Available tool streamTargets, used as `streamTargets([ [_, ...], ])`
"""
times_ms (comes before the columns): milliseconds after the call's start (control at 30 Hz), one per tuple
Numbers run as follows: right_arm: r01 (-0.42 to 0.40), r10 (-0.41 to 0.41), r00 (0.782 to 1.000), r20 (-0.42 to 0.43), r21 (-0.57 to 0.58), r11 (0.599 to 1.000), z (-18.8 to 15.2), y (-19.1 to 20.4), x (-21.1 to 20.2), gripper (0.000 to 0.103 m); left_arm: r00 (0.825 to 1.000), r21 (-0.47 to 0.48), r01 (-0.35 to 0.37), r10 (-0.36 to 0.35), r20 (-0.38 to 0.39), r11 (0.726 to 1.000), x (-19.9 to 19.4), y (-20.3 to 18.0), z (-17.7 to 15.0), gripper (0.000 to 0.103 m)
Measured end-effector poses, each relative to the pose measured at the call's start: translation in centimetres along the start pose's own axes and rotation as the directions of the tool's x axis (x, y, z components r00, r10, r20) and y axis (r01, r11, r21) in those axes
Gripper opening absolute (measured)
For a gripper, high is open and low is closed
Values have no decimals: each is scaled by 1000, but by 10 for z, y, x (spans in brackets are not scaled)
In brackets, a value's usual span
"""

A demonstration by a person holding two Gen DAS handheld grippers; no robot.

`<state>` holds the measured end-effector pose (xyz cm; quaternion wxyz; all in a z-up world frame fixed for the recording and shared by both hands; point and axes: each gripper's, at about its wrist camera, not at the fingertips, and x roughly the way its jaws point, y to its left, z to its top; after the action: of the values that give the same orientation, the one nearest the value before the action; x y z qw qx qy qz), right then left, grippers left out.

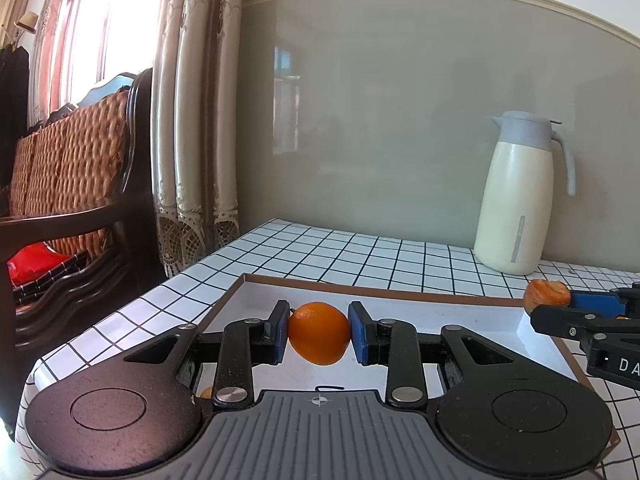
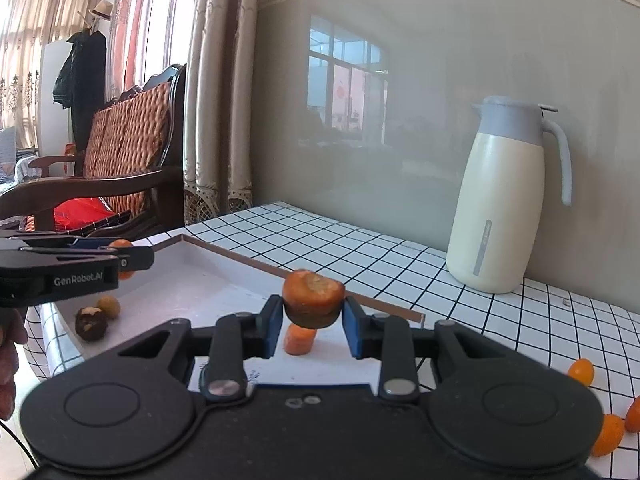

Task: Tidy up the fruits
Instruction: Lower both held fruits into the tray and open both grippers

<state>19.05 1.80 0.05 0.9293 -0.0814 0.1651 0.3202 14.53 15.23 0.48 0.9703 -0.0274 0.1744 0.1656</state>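
Left wrist view
Surface: white grid-tiled table [image 1: 360,252], white brown-edged tray [image 1: 440,312]; grey wall, curtains, one wicker bench [image 1: 68,152].
Count: one thermos jug [image 1: 520,196], one orange [image 1: 319,333].
Pose: left gripper [image 1: 319,334] level above the tray, pinching the orange.

Right wrist view
Count: two carrot chunks, three kumquats [image 2: 581,371], two small round fruits [image 2: 91,323] in the tray.
Pose: right gripper [image 2: 312,320] pinches the upper carrot chunk [image 2: 313,297] over the tray; the second chunk [image 2: 299,340] lies below.
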Motion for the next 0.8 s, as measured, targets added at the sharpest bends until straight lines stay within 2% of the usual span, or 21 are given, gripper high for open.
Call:
streamTargets([
  [267, -6, 6, 998, -58, 1, 1000, 0, -4, 19, 24, 999, -6, -2, 2, -50, 1000, 21, 3, 2, 32],
  [800, -25, 28, 991, -129, 24, 999, 4, -22, 56, 24, 994, -17, -25, 23, -103, 1000, 53, 7, 4, 32],
])
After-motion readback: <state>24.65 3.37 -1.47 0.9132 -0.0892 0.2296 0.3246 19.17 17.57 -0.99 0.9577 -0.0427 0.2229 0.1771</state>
